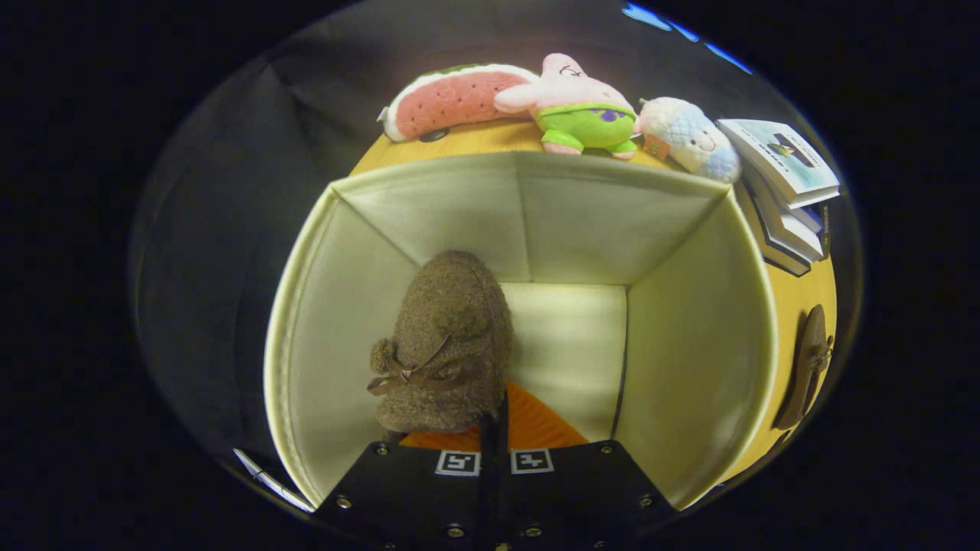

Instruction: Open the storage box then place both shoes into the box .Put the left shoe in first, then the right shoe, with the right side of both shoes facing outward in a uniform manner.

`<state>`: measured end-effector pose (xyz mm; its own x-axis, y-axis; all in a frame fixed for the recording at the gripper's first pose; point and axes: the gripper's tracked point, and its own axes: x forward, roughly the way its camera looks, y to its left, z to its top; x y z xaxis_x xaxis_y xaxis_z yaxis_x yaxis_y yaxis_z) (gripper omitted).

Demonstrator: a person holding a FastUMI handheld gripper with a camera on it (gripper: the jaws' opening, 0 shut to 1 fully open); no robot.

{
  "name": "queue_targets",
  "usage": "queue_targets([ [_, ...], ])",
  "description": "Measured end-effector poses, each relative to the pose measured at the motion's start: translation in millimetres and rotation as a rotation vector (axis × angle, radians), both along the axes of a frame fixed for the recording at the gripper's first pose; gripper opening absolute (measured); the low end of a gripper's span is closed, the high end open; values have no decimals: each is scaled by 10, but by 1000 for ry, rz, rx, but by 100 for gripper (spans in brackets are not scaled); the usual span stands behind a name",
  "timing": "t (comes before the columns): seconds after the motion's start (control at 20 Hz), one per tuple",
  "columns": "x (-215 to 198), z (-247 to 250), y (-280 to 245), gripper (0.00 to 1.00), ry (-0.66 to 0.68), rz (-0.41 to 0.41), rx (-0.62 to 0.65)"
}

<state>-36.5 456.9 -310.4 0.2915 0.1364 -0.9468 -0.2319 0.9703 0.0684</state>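
A: Which step is in hand?

B: The cream fabric storage box (693, 337) stands open, and the gripper (494, 428) reaches down into it. A fuzzy brown shoe with a ribbon bow (448, 344) hangs inside the box, toe pointing down toward the floor of the box, against the left wall. By the order the task gives, this should be the left shoe going in first.

A: And the fingers?

B: They sit close together, only a thin dark gap between them, and the shoe's heel edge meets them at the tips. They seem clamped on that rim, though the contact point itself is hidden behind the shoe's pile.

A: Where is the other shoe?

B: The second brown shoe (808, 367) lies outside the box on the yellow table (800, 287), just beyond the box's right wall. Plush toys, among them a watermelon slice (452, 99), sit past the far wall, with a stack of books (788, 191) at the far right corner.

A: What does the next move call for?

B: Probably lowering the held shoe until it rests on the box floor, checking which side faces outward, then parting the fingers and lifting clear to fetch the shoe on the table.
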Motion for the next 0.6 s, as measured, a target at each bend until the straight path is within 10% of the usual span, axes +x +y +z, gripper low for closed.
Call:
queue_targets([
  [0.45, 4, -197, 74, 11, -2, 93, -55],
  [0.55, -33, -103, 59, 18, 21, 72, -25],
  [0.6, -51, -84, 57, 40, 28, 69, -6],
])
